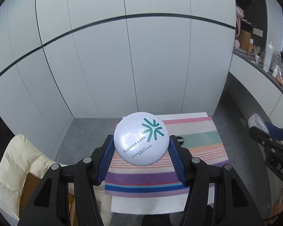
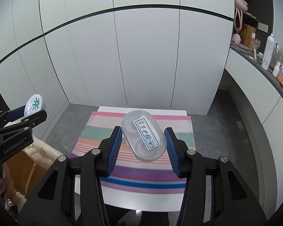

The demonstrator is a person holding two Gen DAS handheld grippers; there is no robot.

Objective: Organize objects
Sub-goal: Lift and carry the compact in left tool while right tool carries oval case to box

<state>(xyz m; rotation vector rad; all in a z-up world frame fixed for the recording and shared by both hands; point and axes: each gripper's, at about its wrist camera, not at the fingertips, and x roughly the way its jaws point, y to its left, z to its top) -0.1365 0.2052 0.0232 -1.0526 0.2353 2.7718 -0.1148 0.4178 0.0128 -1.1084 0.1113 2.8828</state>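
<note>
Left gripper [image 1: 141, 146]: we see its ribbed blue pads clamped on the rim of the round white compact [image 1: 141, 138] — smooth, glossy, teal logo up, held above the cloth.
Right gripper [image 2: 144, 141]: we see its pads closed on the long sides of the clear oval case [image 2: 143, 134], labelled lid tilted, also held above the cloth.
Striped cloth [image 2: 96, 131]: soft, woven; we note it covers most of the white table [image 2: 141, 195], whose front and back edges show bare.
Floor [image 2: 213, 131]: grey and open on both sides of the table.
Cabinet doors [image 2: 141, 56]: flat, white — they close off the far side.
</note>
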